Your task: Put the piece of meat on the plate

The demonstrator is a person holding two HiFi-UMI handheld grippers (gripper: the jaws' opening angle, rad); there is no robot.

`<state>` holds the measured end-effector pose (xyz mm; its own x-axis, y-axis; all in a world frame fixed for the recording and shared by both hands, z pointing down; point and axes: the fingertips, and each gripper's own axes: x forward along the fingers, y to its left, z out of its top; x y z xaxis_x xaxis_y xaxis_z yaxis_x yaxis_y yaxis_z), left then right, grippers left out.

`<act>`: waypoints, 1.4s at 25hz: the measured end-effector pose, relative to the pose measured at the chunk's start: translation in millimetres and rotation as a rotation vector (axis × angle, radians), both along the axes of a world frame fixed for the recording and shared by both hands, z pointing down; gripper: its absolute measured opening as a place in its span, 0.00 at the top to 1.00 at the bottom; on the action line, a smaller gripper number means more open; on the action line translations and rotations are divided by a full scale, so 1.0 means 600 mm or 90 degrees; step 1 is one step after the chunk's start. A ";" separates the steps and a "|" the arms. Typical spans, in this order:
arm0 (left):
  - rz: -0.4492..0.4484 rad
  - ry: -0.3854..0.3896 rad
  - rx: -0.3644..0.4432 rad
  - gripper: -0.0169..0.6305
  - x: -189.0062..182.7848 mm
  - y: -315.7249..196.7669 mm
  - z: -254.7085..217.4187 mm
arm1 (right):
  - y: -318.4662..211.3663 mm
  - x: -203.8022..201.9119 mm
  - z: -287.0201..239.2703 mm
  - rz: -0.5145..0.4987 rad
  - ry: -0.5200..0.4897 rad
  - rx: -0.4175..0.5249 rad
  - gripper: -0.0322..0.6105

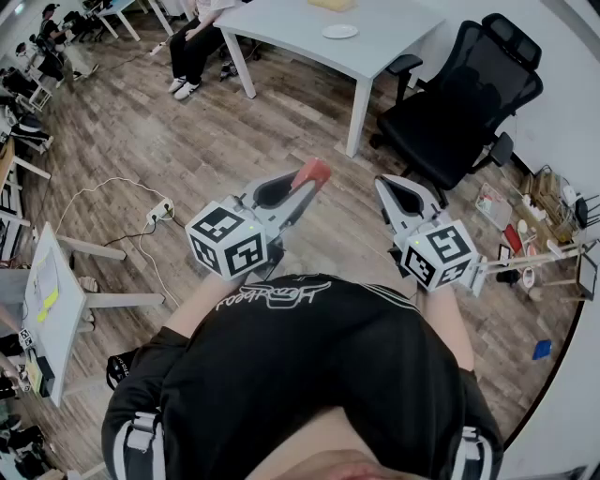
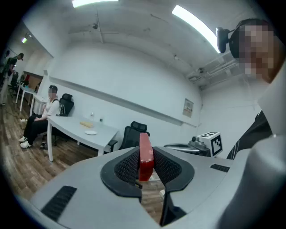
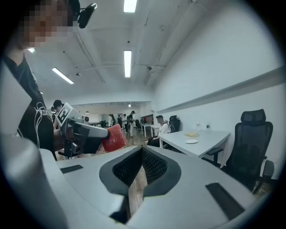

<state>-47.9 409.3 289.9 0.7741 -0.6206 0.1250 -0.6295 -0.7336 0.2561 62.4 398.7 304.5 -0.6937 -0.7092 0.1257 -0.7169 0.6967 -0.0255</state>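
Note:
My left gripper (image 1: 302,187) is shut on a flat red piece of meat (image 1: 315,171), held in the air above the wooden floor; in the left gripper view the meat (image 2: 145,156) stands on edge between the two black pads. My right gripper (image 1: 392,195) hangs beside it on the right, shut with nothing in it, its pads meeting at the tips (image 3: 142,154). From the right gripper view the meat (image 3: 114,137) shows at the left. A small white plate (image 1: 339,31) lies on a white table (image 1: 281,23) some way ahead, also seen as the plate (image 2: 90,132) and the plate (image 3: 191,141).
A black office chair (image 1: 469,103) stands right of the table. A yellowish block (image 2: 86,124) lies on the table behind the plate. A seated person (image 1: 192,42) is at the table's far left end. Cables and a power strip (image 1: 161,212) lie on the floor at left.

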 end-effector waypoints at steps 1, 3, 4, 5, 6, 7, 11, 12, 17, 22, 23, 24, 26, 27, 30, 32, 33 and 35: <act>0.001 0.000 0.003 0.83 0.002 0.004 -0.001 | 0.004 0.002 0.000 0.000 0.000 0.001 0.94; 0.002 -0.001 0.006 0.83 0.007 0.012 -0.003 | 0.013 0.006 0.000 0.000 -0.001 0.002 0.94; 0.002 -0.002 0.008 0.83 0.008 0.015 -0.003 | 0.017 0.007 0.000 -0.001 -0.002 0.003 0.94; 0.002 -0.002 0.008 0.83 0.009 0.018 -0.003 | 0.020 0.007 -0.001 -0.002 -0.002 0.003 0.94; 0.002 -0.002 0.009 0.83 0.010 0.020 -0.004 | 0.024 0.007 -0.002 -0.002 -0.002 0.004 0.94; 0.003 -0.001 0.010 0.83 0.010 0.023 -0.004 | 0.026 0.008 -0.003 -0.002 -0.001 0.006 0.94; 0.007 0.001 0.012 0.83 0.016 0.028 -0.004 | 0.030 0.013 -0.005 0.006 0.001 0.012 0.94; 0.008 0.001 0.012 0.83 0.018 0.028 -0.004 | 0.030 0.015 -0.003 0.011 0.003 0.010 0.94; 0.014 0.005 0.008 0.83 0.029 0.033 0.001 | 0.037 0.025 0.017 0.021 0.015 -0.002 0.94; 0.014 0.007 -0.006 0.83 0.031 0.024 0.013 | 0.027 0.035 0.028 0.021 0.001 -0.027 0.94; 0.012 0.008 -0.007 0.83 0.029 0.021 0.014 | 0.024 0.034 0.030 0.020 -0.001 -0.029 0.94; 0.010 0.008 -0.009 0.83 0.028 0.018 0.016 | 0.020 0.033 0.032 0.019 -0.003 -0.031 0.94; 0.007 0.009 -0.013 0.83 0.025 0.010 0.020 | 0.012 0.030 0.036 0.016 -0.006 -0.035 0.94; 0.007 0.010 -0.015 0.83 0.023 0.005 0.022 | 0.007 0.029 0.037 0.016 -0.009 -0.037 0.94; 0.006 0.011 -0.017 0.83 0.020 -0.011 0.027 | -0.013 0.025 0.039 0.013 -0.013 -0.040 0.94; 0.004 0.013 -0.020 0.83 0.017 -0.027 0.031 | -0.031 0.021 0.041 0.011 -0.011 -0.040 0.94; 0.005 0.015 -0.021 0.83 0.015 -0.038 0.033 | -0.042 0.019 0.041 0.011 -0.009 -0.040 0.94; 0.006 0.019 -0.024 0.83 0.012 -0.063 0.035 | -0.066 0.015 0.042 0.012 -0.005 -0.041 0.94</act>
<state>-40.9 371.6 311.1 0.7835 -0.6086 0.1252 -0.6144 -0.7289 0.3018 71.5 359.2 329.8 -0.6821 -0.7123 0.1654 -0.7289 0.6804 -0.0756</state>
